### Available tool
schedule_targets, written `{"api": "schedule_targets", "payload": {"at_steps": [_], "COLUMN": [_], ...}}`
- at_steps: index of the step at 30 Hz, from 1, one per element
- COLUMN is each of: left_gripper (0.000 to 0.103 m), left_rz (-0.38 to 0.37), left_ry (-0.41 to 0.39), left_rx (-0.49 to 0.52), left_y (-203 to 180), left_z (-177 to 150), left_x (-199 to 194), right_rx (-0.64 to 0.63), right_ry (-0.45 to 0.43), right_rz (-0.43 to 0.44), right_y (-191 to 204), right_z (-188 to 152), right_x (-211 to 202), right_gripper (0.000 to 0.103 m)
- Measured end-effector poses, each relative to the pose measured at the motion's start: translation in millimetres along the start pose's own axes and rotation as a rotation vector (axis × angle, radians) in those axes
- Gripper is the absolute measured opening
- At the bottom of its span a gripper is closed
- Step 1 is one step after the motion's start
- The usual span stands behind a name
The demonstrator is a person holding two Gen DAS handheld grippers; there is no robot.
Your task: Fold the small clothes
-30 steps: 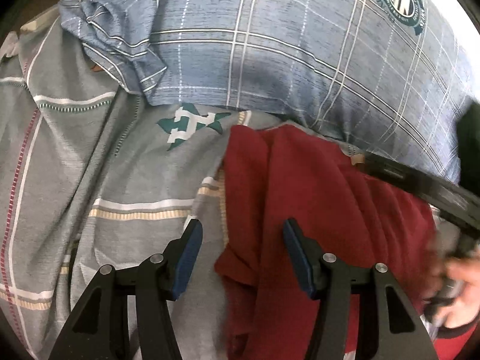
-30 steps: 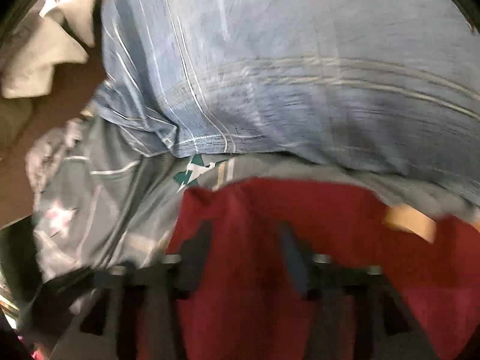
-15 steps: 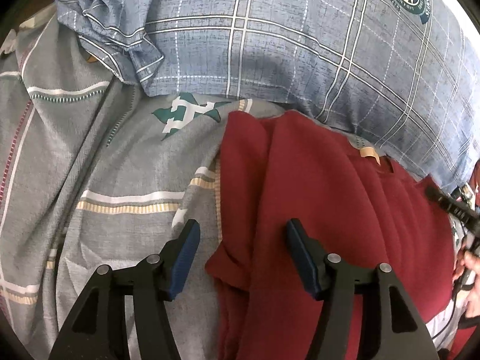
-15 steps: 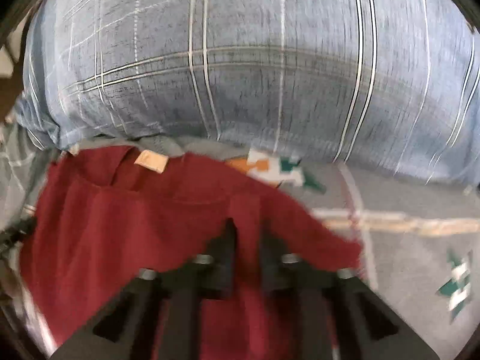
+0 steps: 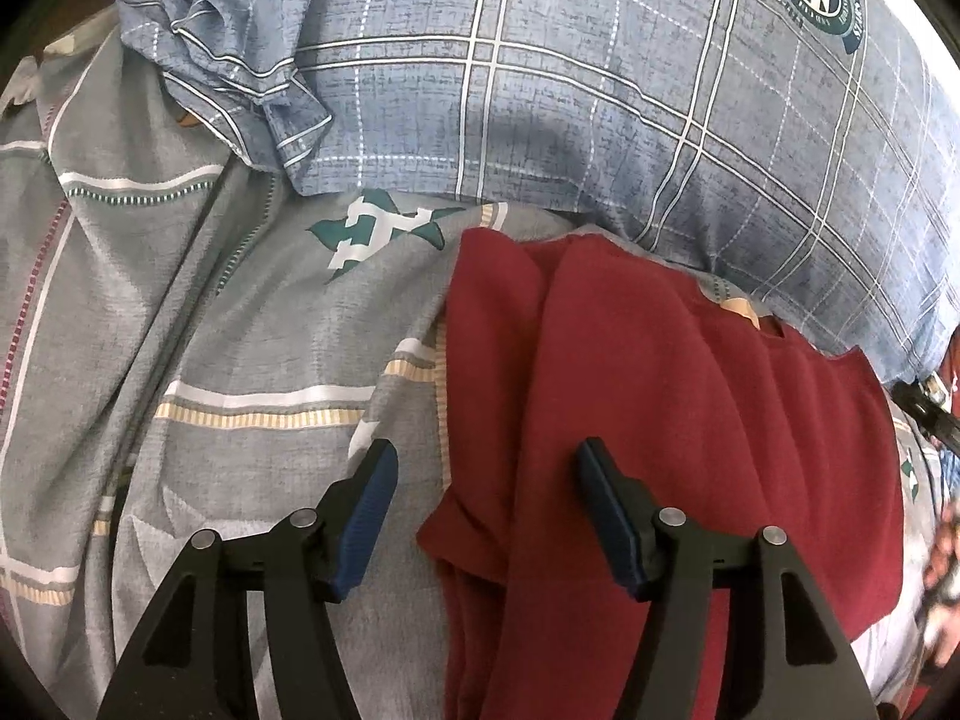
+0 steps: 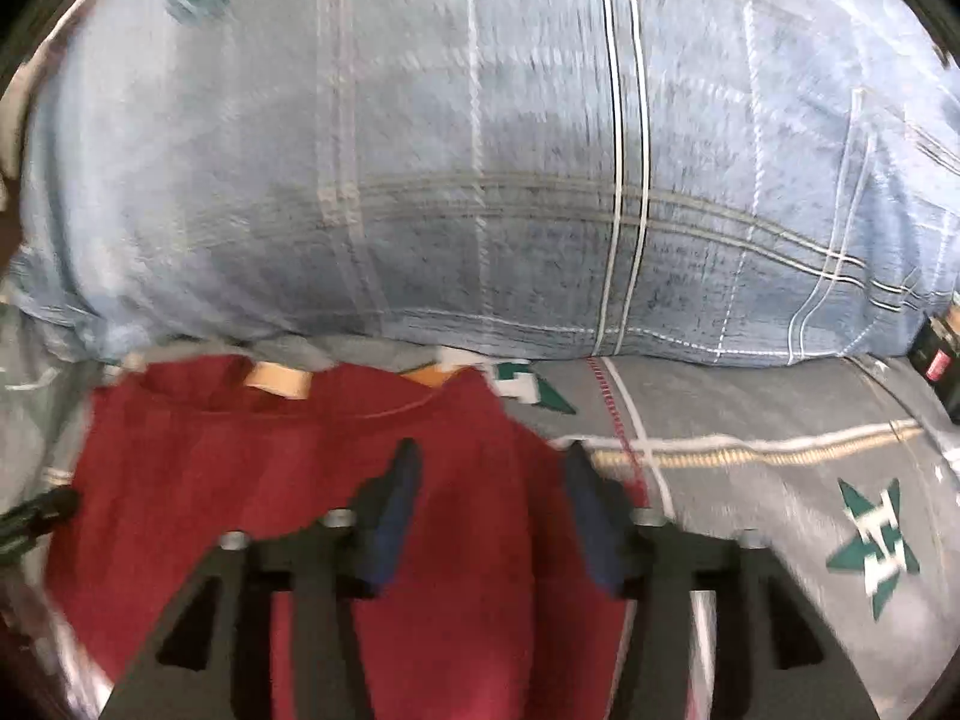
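One red garment (image 5: 690,450) in front of me, with one tan neck label (image 5: 741,307). One blue plaid pillow (image 5: 600,108). One grey patterned bedsheet (image 5: 210,330); I count one green star print (image 5: 378,231) in my left view, two in my right. My two grippers: left gripper (image 5: 483,516), right gripper (image 6: 489,510).

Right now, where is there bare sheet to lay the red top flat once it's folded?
Bare grey patterned bedsheet lies left of the dark red knit top, out to the sheet's folds. More bare sheet lies right of the top, with a small dark object at its far right. The blue plaid pillow hems in the collar end.
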State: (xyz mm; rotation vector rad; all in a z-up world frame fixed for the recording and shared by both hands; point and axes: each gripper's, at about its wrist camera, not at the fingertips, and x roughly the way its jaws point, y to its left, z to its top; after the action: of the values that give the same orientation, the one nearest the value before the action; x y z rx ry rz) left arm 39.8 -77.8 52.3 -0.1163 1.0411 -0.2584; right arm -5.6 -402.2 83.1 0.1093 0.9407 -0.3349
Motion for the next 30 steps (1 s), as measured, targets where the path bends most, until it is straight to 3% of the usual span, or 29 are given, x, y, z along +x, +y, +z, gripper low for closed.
{"api": "schedule_targets", "payload": {"at_steps": [3, 6, 8, 9, 12, 18, 24, 30], "left_gripper": [0.062, 0.061, 0.061, 0.061, 0.061, 0.066, 0.074, 0.074], "left_rz": [0.005, 0.018, 0.028, 0.03, 0.032, 0.02, -0.004, -0.017], "left_ry": [-0.006, -0.021, -0.031, -0.034, -0.043, -0.048, -0.02, 0.009], "left_rx": [-0.005, 0.006, 0.016, 0.018, 0.018, 0.006, 0.011, 0.031], "left_y": [0, -1, -1, -1, 0, 4, 9, 23], "left_z": [-1, -3, -4, -5, -7, -7, -15, -21], "left_x": [-2, -6, -10, -12, -17, -23, -32, -38], "right_rx": [-0.038, -0.046, -0.059, -0.076, -0.081, -0.114, -0.139, -0.183], "right_ry": [0.008, 0.086, 0.132, 0.112, 0.131, 0.08, 0.09, 0.124], "right_rz": [0.084, 0.136, 0.107, 0.091, 0.07, 0.199, 0.311, 0.375], "right_y": [14, 27, 31, 33, 44, 82, 150, 229], "right_z": [-17, -42, -52, -55, -48, -38, -25, -14], "right_x": [-24, -12, 1, 1, -10, -34, -3, 44], "right_gripper": [0.058, 0.058, 0.059, 0.059, 0.06, 0.06, 0.06, 0.06]}}
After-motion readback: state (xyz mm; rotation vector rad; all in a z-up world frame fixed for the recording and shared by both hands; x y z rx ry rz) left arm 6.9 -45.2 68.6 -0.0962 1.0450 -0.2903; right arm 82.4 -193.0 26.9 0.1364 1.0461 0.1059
